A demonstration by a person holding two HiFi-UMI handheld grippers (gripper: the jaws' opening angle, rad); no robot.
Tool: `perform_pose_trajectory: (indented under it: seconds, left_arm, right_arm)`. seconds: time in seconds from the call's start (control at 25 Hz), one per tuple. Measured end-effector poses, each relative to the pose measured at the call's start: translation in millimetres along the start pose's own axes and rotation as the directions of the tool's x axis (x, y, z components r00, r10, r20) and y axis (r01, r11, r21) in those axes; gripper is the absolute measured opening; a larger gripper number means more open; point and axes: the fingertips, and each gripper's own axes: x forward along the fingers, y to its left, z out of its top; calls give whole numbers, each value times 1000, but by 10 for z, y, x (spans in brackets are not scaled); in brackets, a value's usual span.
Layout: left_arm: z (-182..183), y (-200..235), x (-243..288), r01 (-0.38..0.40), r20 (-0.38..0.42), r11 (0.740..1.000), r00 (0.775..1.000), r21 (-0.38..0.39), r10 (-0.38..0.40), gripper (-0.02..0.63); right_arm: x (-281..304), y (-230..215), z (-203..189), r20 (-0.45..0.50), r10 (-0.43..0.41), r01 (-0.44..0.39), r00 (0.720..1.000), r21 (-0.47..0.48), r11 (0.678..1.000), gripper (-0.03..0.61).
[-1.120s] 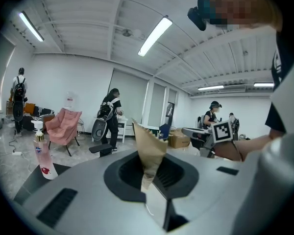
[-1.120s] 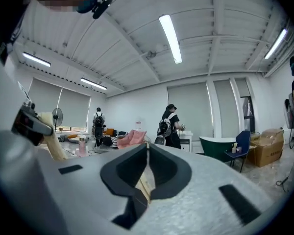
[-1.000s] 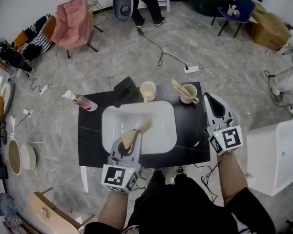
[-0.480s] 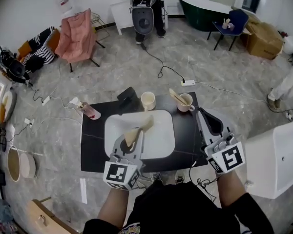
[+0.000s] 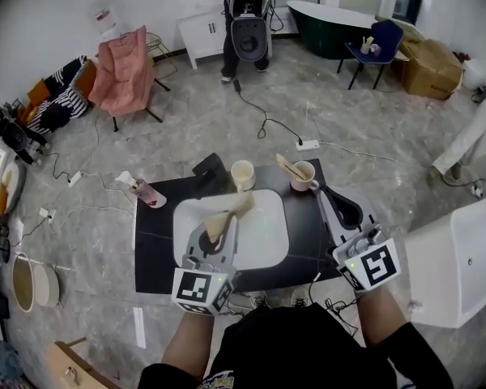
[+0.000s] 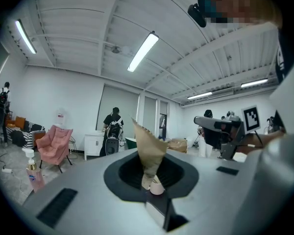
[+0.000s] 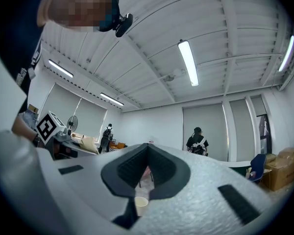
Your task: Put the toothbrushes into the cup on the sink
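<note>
Your left gripper (image 5: 223,221) is clamped on a tan toothbrush (image 5: 227,219); the left gripper view shows it (image 6: 148,153) pinched between narrow jaws of that gripper (image 6: 153,186) and sticking up and out past the tips. From the head view that toothbrush sits over the white sink (image 5: 267,254), with its far end just short of the cream cup (image 5: 242,174) at the back rim. How high it is above the basin, I can't tell. Your right gripper (image 5: 327,194) is over the right side of the black counter (image 5: 150,254), to the right of the sink and well apart from the left one. Its jaws are fully together with nothing between them, as the right gripper view (image 7: 145,174) confirms. A second toothbrush (image 5: 286,165) is already standing tilted in the pinkish cup (image 5: 305,178), which sits at the back right of the counter, just beyond your right gripper's tips. A bottle (image 5: 143,191) lies at the counter's back left corner.
</note>
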Motion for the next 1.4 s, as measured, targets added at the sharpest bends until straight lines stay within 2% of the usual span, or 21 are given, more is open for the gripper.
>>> perform_pose_trajectory:
  seconds: [0.4,0.92,1.12,1.4]
  left_arm:
    - [-14,130,106,-13,-5,1000,1000,2,13,34]
    - [-323,799,746,-102,12,995,995,-9,102,34]
    - [-592,1003,1062,-126,-41,992,991,-10,126,34]
    - [-1154,1204,1465,-130,-147,992,981,-4,128,34]
  right_arm:
    - [111,-7,-146,-18,-9,9,1000,23,1000,6]
    - [432,-132,-711,-124,-35,47,992,88,995,6]
    - [502,-224,-939,-166,-55,73,985,105,992,6]
    - [521,-361,-1265,-224,-81,113,971,133,985,6]
